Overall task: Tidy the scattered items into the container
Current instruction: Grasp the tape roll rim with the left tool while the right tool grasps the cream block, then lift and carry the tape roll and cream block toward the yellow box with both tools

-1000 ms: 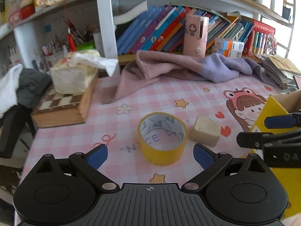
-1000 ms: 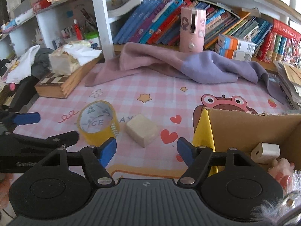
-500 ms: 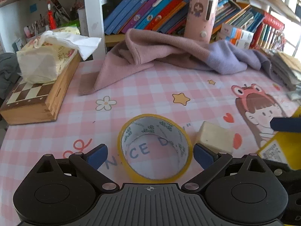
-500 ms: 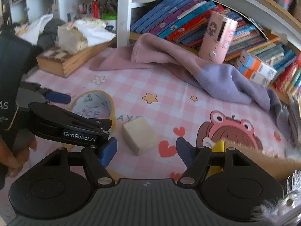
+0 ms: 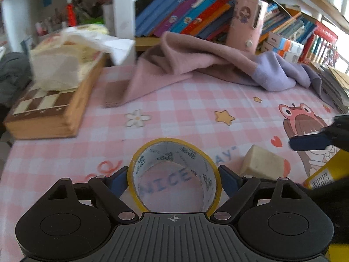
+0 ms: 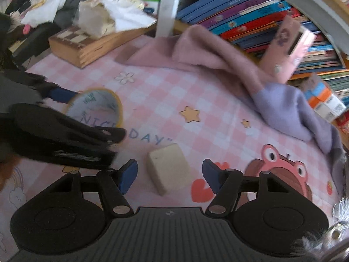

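Low centre of the left wrist view: our left gripper (image 5: 173, 180) straddles the tape roll (image 5: 174, 174), which stands on its edge on the tablecloth (image 5: 185, 109). The jaws have just been closing. The blue pads (image 5: 118, 181) sit right at the roll's yellow rim on both sides; whether they press yet we cannot tell, so we count it as not gripped. To do this well, we close evenly across the rim, low on the roll, and do not lift until both pads bite. A grip on one side alone would likely roll it away.

Low centre of the right wrist view: our right gripper (image 6: 170, 175) frames the cream block (image 6: 169, 170). Its jaws have also just been closing, yet clear gaps remain on both sides; nothing is held. The block lies skewed to the pads. We judge it best to square the wrist to two flat faces before we shut.

Right edge of the left view: a yellow corner, likely the container (image 5: 327, 172), just beside the block.

Farther up: a chessboard box (image 5: 50, 107) at left, a pink cloth (image 5: 185, 65) at the back, books (image 5: 192, 15) above.
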Tool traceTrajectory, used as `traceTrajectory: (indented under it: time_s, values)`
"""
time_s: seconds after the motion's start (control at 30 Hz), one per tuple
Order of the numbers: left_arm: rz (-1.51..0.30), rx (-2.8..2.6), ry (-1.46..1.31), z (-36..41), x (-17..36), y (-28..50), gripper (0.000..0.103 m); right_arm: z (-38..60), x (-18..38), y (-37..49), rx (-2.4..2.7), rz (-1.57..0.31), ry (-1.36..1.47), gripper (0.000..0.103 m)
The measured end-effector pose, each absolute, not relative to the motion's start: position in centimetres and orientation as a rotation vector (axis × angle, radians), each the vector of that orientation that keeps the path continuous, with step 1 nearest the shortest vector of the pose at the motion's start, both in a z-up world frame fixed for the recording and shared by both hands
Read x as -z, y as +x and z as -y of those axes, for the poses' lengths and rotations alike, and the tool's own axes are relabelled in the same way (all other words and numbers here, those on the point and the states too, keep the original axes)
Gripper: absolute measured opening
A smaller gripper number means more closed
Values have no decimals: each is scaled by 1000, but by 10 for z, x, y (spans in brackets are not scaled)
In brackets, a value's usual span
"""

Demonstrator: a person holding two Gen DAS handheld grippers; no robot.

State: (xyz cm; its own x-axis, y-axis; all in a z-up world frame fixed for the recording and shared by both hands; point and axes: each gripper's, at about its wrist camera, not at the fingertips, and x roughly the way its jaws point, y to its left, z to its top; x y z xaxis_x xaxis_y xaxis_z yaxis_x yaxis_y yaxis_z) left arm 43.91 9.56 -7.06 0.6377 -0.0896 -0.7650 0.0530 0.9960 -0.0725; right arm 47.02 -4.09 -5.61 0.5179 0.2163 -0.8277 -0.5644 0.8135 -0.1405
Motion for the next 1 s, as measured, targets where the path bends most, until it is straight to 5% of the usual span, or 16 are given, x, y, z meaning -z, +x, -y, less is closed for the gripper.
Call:
traceTrajectory:
  time_s: [0.33,0.63,1.0]
  values:
    - [-848,-2,-160,-136,44,376,87,43,83,510,-421,-1071,-288,56]
    - [-825,-9,-206,-143,30,334,87,48,74,501,-449,-1062,-231,38]
    - [-750,25,-189,-132,0,295,87,51,24,442,-534,-968,-132,37]
